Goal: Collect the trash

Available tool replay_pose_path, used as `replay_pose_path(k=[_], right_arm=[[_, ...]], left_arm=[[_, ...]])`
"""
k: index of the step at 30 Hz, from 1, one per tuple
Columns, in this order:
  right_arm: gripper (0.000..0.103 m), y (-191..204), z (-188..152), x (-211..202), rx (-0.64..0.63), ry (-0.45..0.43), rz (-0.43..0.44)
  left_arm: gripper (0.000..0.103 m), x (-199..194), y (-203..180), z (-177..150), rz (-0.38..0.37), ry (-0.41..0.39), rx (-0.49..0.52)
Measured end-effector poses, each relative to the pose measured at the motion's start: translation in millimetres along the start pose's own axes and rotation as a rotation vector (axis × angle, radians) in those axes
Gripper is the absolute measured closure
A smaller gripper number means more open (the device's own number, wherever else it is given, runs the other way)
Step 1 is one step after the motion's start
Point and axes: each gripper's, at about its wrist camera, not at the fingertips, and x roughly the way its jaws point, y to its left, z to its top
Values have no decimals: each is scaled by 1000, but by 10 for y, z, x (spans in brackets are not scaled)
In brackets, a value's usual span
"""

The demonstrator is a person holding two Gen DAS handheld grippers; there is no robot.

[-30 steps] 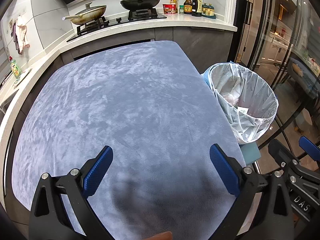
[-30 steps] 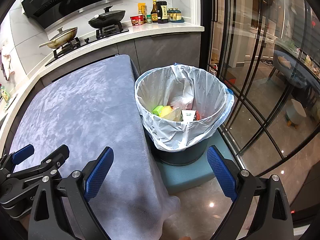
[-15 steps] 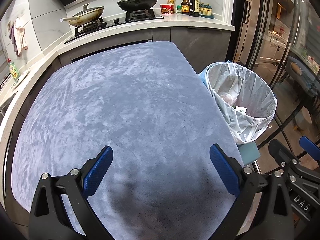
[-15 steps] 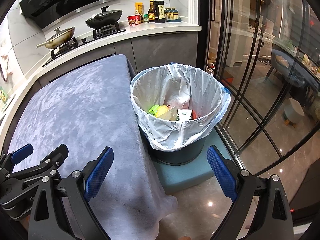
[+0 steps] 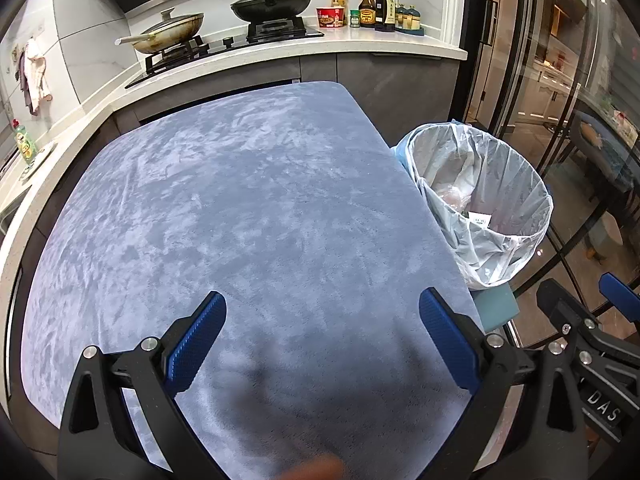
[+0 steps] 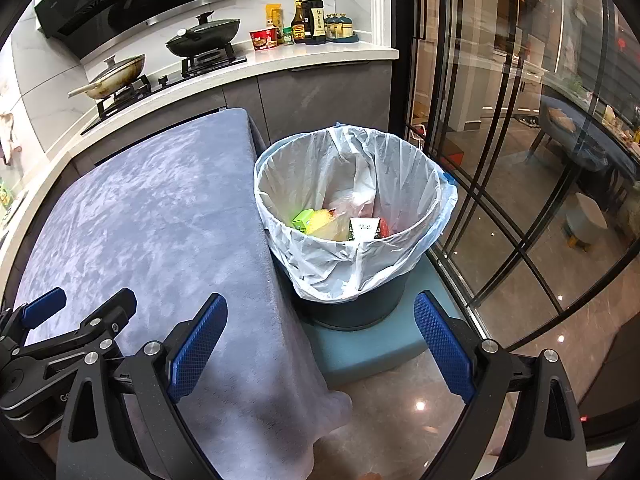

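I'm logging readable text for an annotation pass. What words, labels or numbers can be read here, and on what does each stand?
"DAS": on the right gripper body, seen from the left wrist view.
"G": a cut-off letter on the left gripper body, seen from the right wrist view.
Sauce bottles, red cup, white carton in the trash bin: labels too small to read.

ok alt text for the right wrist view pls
A lined trash bin holding colourful packaging stands on a teal stool beside a blue-grey clothed table. The open right tool frames it, holding nothing.
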Motion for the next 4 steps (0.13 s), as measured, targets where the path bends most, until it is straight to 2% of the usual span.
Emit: replay_pose_path(k=[4], right_arm=[[12,-30,0,22,4,4,-12]], left_arm=[[10,31,-14,5,-15,7,10]])
